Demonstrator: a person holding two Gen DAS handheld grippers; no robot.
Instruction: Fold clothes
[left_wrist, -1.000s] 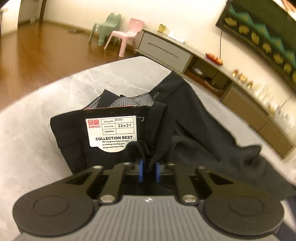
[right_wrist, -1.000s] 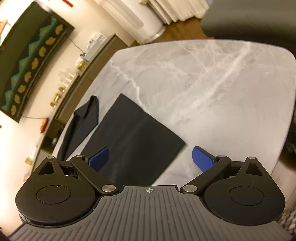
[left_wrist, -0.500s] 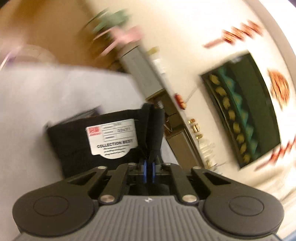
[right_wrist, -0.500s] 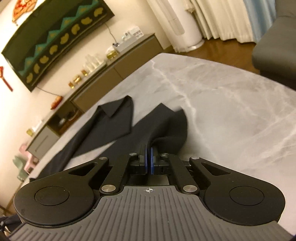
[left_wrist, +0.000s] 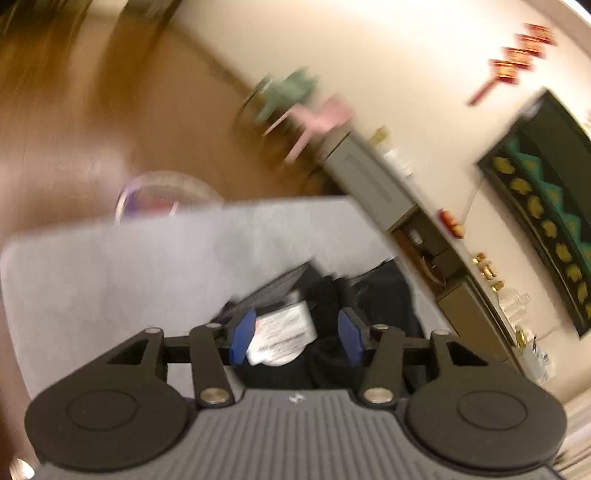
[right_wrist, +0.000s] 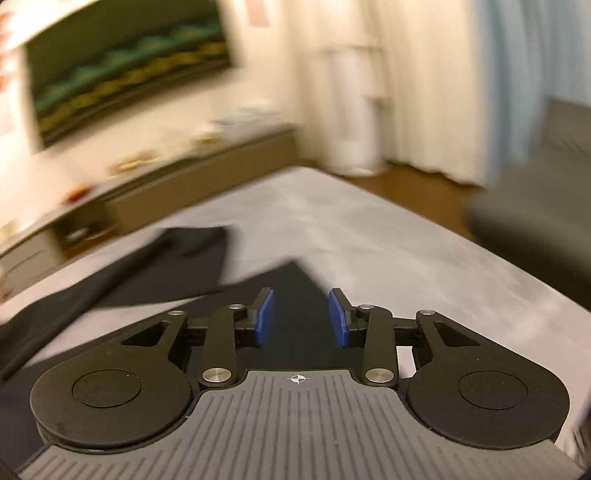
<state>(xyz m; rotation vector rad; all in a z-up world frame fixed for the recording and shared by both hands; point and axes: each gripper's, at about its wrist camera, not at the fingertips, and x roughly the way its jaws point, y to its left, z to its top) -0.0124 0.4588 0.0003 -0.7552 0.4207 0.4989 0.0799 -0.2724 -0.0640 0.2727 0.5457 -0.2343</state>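
Both my left tongs (left_wrist: 295, 334) and right tongs (right_wrist: 302, 319) are spread above the black trousers (right_wrist: 295, 295), ready to grab.

The left gripper (left_wrist: 294, 334) is held low with its blue-padded fingers (left_wrist: 242, 336) spread apart, gripping nothing. The right gripper (right_wrist: 302, 317) likewise has its fingers (right_wrist: 338, 317) parted and holds nothing, pointing forward.

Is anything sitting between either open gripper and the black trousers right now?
Nothing visible. The left gripper is open directly over the trousers and their white tag; the right gripper is open over a trouser leg on the marble table.
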